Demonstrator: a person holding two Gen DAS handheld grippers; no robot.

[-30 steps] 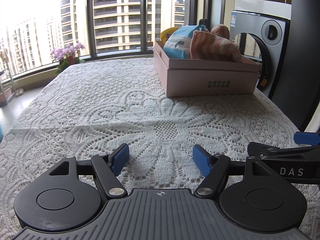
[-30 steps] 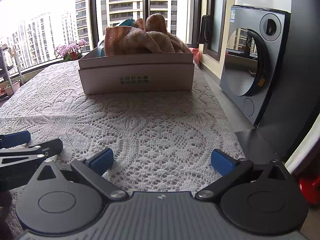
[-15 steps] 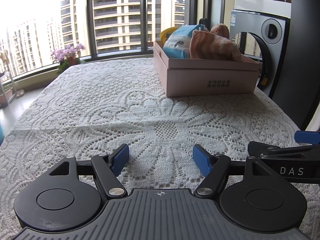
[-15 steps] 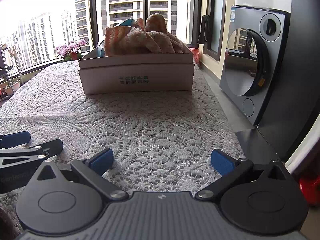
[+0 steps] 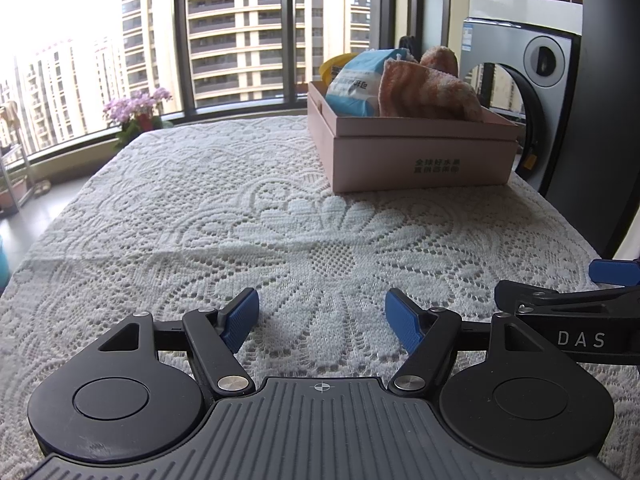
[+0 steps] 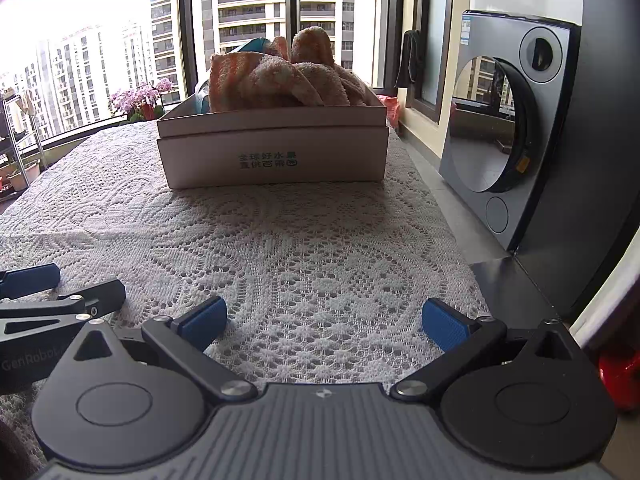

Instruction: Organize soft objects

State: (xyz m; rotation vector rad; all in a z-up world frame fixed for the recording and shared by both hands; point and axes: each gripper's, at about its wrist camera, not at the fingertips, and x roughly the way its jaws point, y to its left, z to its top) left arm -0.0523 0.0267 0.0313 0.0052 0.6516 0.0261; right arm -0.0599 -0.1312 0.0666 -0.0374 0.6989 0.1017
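With the orange towels (image 6: pixel 280 80) and blue packet (image 5: pixel 354 82) piled in the pink box (image 5: pixel 420 148), I judge sorting done; my left gripper (image 5: pixel 322 320) and right gripper (image 6: pixel 324 320) gape empty over bare lace

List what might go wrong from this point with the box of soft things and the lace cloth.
1. The orange striped towels are heaped above the rim of the pink cardboard box; a nudge might spill them.
2. The open left claw and open right claw sit low over the white lace tablecloth; a fingertip could snag its holes.
3. The box stands near the table's right edge, so pushing could slide it off.
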